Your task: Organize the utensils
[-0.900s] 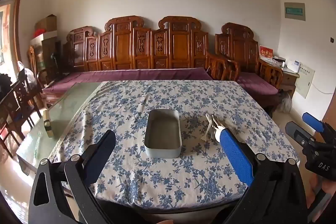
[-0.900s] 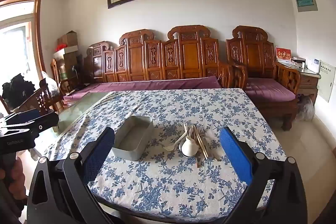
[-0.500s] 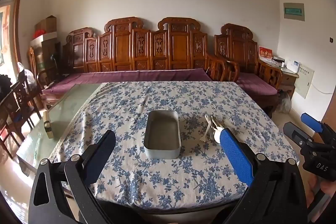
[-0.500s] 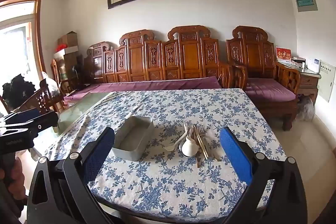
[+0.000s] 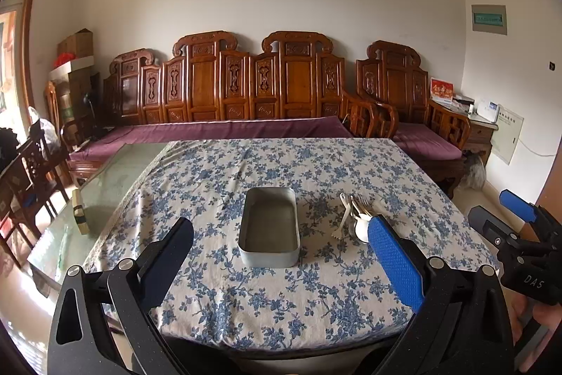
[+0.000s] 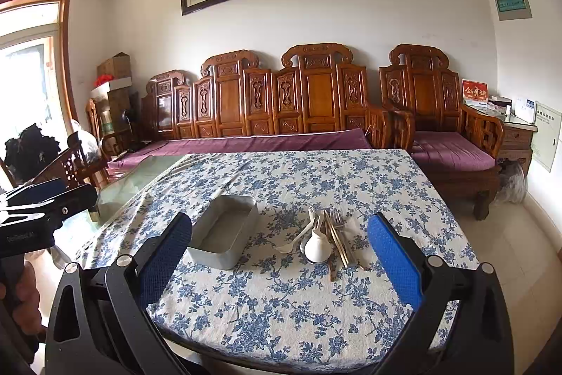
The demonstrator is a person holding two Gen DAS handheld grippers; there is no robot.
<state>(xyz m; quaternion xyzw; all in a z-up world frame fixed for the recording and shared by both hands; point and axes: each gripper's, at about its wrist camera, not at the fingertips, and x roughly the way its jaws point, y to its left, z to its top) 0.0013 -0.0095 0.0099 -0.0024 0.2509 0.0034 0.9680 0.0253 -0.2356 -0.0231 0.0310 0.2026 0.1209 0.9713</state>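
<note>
Metal tin (image 6: 224,239), perhaps six utensils (image 6: 326,238) beside

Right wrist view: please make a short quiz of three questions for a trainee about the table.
1. True or false: the metal tin already holds utensils.
2. On which side of the tin does the utensil pile lie?
3. The right gripper is: A open, B shut on a fork.

Key: 1 false, the tin is empty. 2 On its right, on the floral tablecloth. 3 A.
</note>
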